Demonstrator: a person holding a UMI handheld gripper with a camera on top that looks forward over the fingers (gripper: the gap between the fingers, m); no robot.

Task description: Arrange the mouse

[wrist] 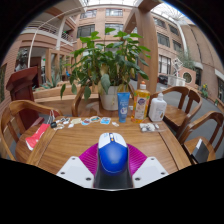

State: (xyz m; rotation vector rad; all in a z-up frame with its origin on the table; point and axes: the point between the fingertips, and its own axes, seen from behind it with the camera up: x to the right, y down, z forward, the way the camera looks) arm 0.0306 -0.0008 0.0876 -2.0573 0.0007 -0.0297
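A blue and white computer mouse (113,153) sits between my two fingers, held above the wooden table (70,145). My gripper (113,160) is shut on the mouse, with the magenta pads (90,158) pressing on both its sides. The mouse's white front end points away from me, toward the far side of the table. Its underside is hidden.
At the table's far edge stand a blue tube (123,106), an orange-yellow bottle (141,103) and a white jug (157,108), with small items (85,122) scattered to the left. A large potted plant (105,60) stands behind. Wooden chairs (185,103) flank the table.
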